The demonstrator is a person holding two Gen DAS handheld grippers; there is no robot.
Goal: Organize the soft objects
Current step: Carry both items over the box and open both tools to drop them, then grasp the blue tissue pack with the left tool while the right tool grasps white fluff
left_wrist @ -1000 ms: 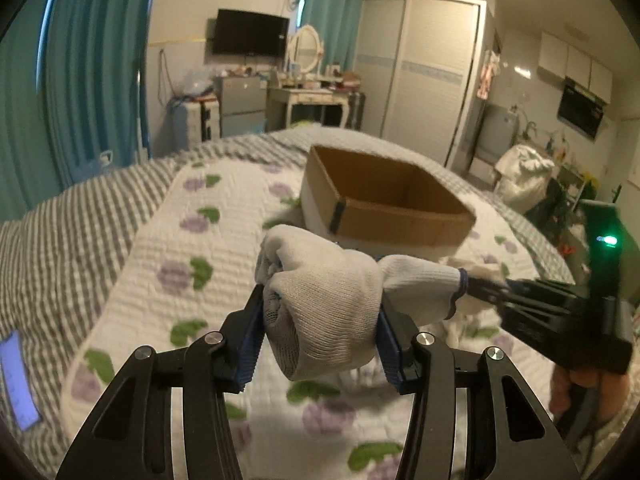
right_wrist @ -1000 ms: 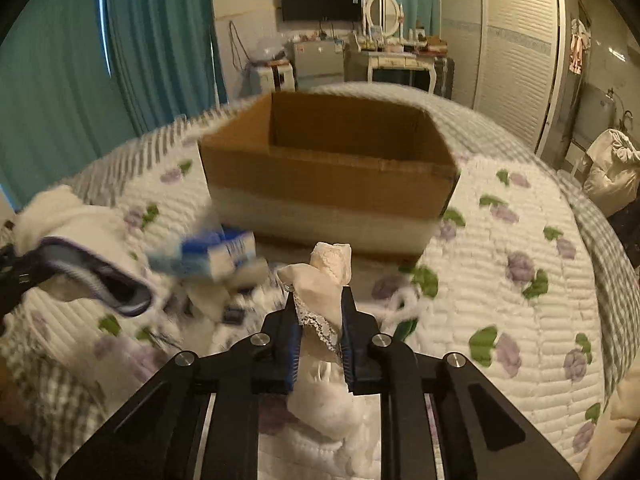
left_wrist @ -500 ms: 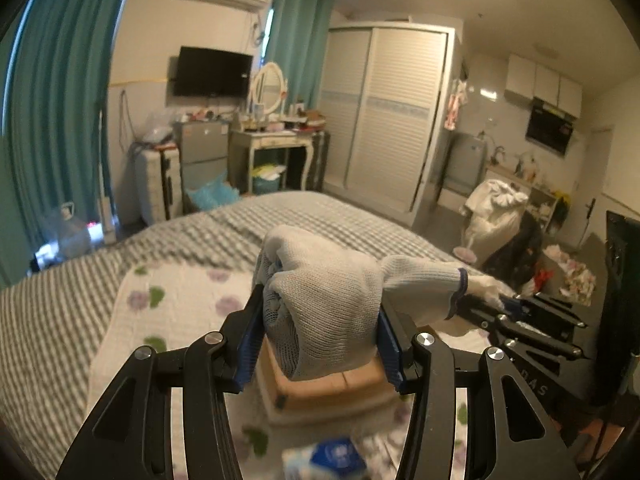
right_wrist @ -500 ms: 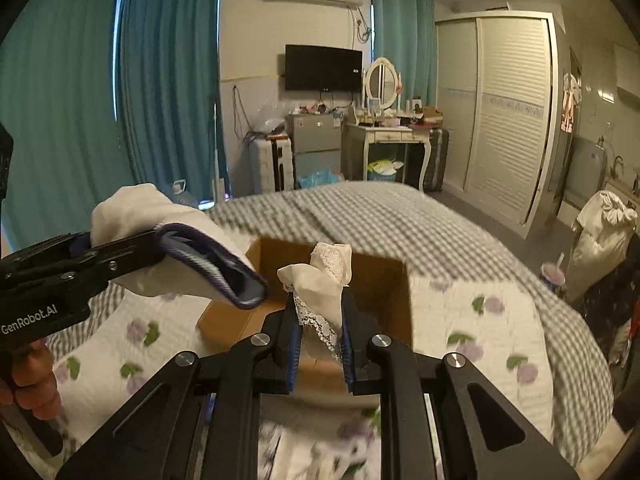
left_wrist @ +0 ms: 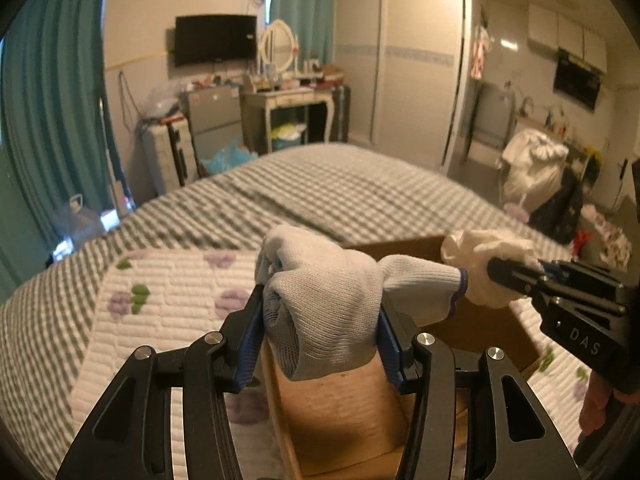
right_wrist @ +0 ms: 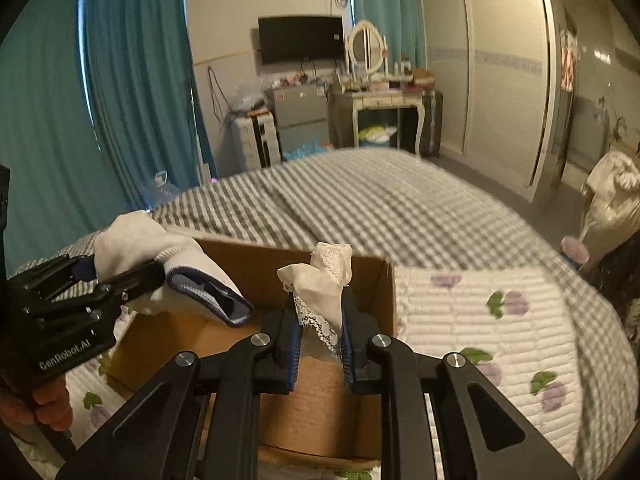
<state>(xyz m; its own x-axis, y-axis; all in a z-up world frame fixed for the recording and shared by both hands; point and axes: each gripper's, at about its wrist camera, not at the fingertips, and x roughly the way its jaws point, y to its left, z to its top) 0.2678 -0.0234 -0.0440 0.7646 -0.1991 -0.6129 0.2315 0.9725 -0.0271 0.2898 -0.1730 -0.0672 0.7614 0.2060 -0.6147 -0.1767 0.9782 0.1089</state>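
Two hand-held grippers are in play, each clenched on one soft item, and both are held above one open cardboard box [left_wrist: 472, 328] that sits on the bed. The left hand-held gripper [left_wrist: 320, 320] grips a single grey knitted glove [left_wrist: 332, 304] between its blue-padded fingers [left_wrist: 250, 340]; the glove is bunched up, and its cuff, edged in dark blue, sticks out to the right over the box opening. The right hand-held gripper [right_wrist: 318, 328] pinches one white lace-trimmed cloth [right_wrist: 320, 284], whose crumpled top rises above the pads while the lace edge hangs down between them, over the box's brown inside. In the right wrist view the glove [right_wrist: 168, 272] and the left hand-held gripper appear at the left, above the box's near-left corner. The box [right_wrist: 248, 264] rests on one white quilted pad [right_wrist: 480, 320] printed with purple flowers and green leaves, which lies on the grey checked bedcover [right_wrist: 380, 216]. One television [right_wrist: 300, 40] hangs on the far wall.
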